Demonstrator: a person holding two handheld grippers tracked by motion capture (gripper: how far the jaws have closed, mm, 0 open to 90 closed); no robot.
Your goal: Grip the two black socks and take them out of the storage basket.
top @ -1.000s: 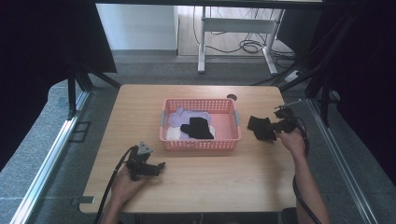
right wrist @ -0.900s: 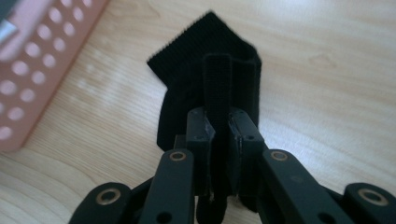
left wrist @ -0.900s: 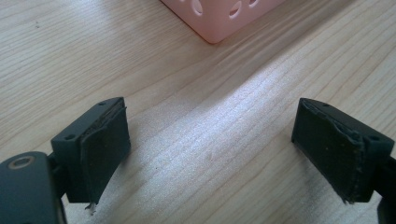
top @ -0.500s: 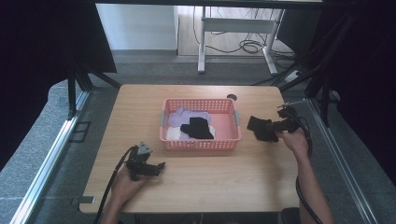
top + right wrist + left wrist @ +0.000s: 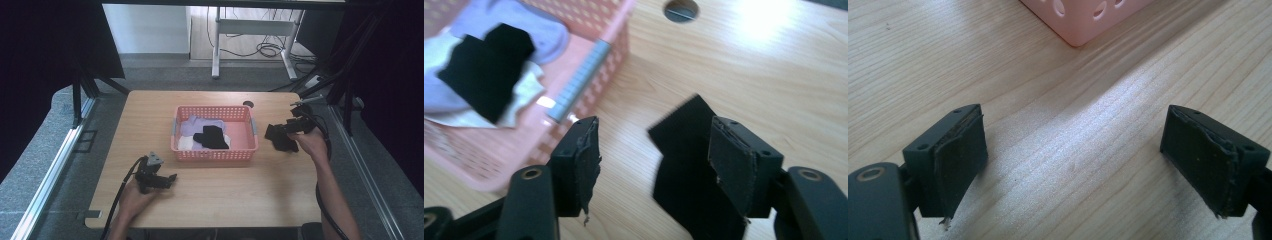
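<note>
My right claw [image 5: 278,131], right of centre, has just been opening; released, it hangs over the black cloth [image 5: 684,170] on the bench [image 5: 225,200]. Left claw [image 5: 1073,165] spread, empty.

The right claw [image 5: 654,165] has just opened and lifted off the black cloth [image 5: 684,165].

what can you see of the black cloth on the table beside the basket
The black cloth is a dark, matte piece of fabric, seemingly folded, with a straight edge and a sharp corner. It lies flat on the wooden table just right of the pink basket, apart from it. The right claw hangs over it, jaws having just opened, pads off the fabric. What garment it is cannot be told.
</note>
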